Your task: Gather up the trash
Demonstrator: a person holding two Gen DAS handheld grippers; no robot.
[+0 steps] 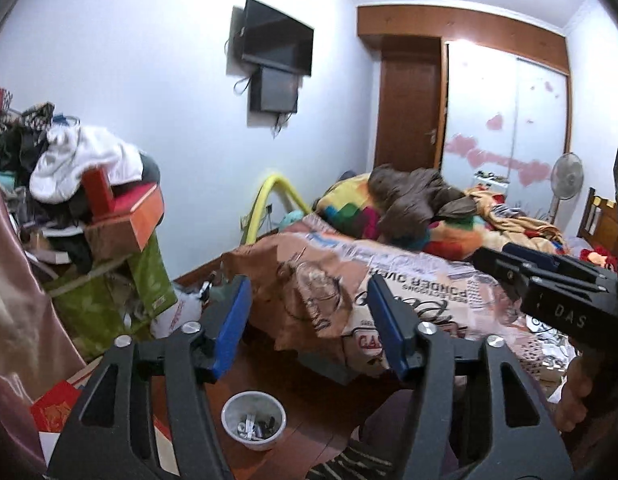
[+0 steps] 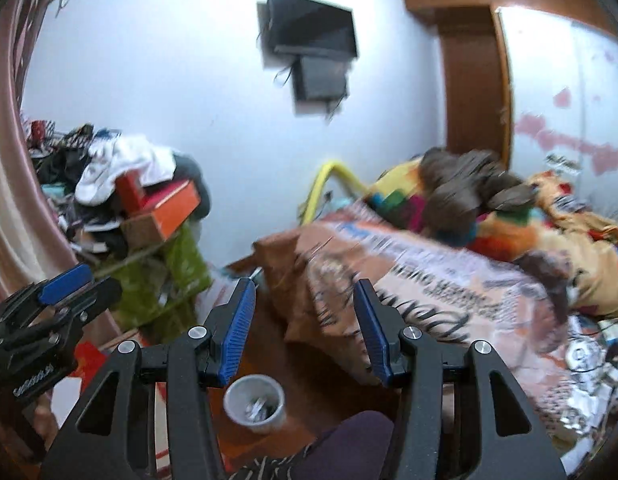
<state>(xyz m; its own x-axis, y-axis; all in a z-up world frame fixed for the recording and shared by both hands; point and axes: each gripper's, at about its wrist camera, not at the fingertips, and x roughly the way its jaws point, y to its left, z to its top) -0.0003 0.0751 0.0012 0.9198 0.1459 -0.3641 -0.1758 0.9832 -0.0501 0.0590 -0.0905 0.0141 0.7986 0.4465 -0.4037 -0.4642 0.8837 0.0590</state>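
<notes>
A small white bowl (image 1: 253, 418) holding small scraps stands on the wooden floor just below my left gripper (image 1: 309, 322). That gripper is open, with nothing between its blue pads. The same bowl (image 2: 255, 404) shows in the right wrist view, under my right gripper (image 2: 305, 330), which is also open and empty. Both grippers are raised and point towards the bed (image 1: 413, 280). The right gripper (image 1: 505, 256) appears at the right edge of the left wrist view. The left gripper (image 2: 97, 280) appears at the left edge of the right wrist view. Crumpled foil and papers (image 2: 589, 364) lie on the bed's near corner.
A heap of clothes and boxes (image 1: 97, 200) over a green bag (image 1: 149, 280) fills the left side, beside a pink curtain (image 1: 25, 312). A television (image 1: 277, 42) hangs on the far wall. A wardrobe (image 1: 505, 112) and a fan (image 1: 565, 176) stand beyond the bed. A person's leg (image 2: 349, 440) is below.
</notes>
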